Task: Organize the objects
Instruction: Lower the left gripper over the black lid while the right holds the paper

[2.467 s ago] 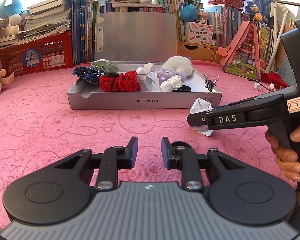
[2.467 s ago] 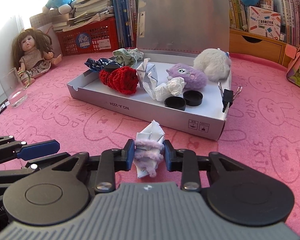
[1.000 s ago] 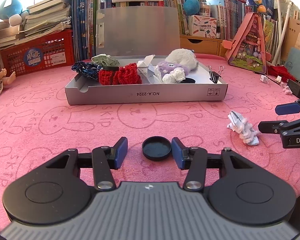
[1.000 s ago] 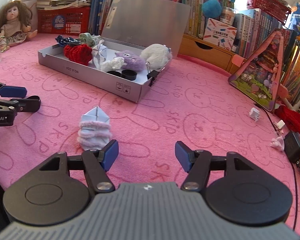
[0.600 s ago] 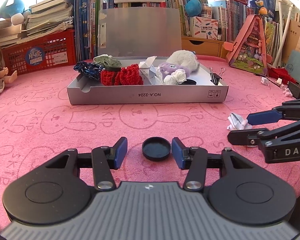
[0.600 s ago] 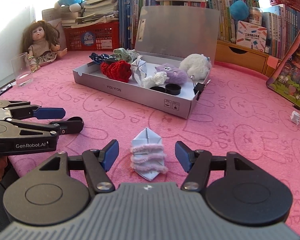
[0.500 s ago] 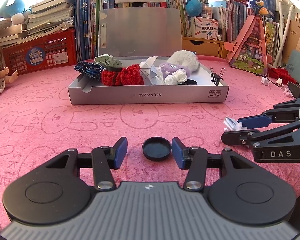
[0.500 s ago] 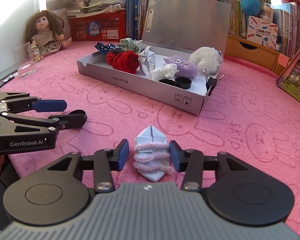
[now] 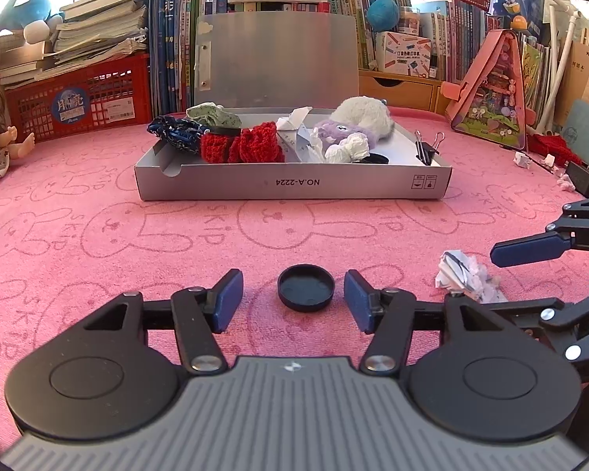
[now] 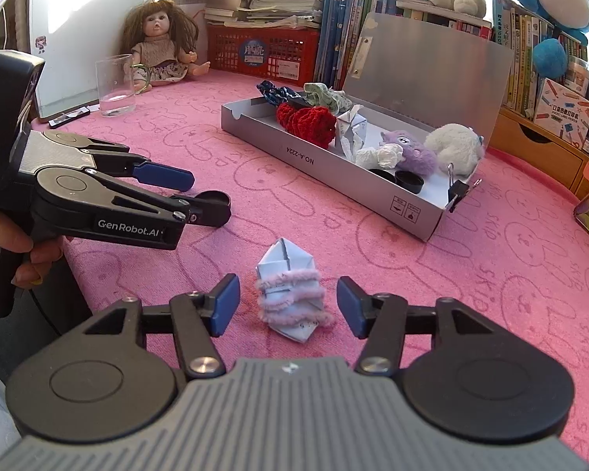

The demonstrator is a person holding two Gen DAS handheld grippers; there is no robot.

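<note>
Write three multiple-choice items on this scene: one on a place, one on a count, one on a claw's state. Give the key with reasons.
1. Where is the black cap nearest the left claw?
A. in the grey box
B. on the pink cloth between the fingers
C. in the glass

2. How many black caps lie inside the grey box?
A. none
B. two
C. five

3. The right claw is:
A. open around the paper boat
B. shut on the paper boat
C. shut on a doll

Key: B, the cap sits on the pink cloth; B, a pair shows by the binder clip; A, gaps flank the paper boat.
</note>
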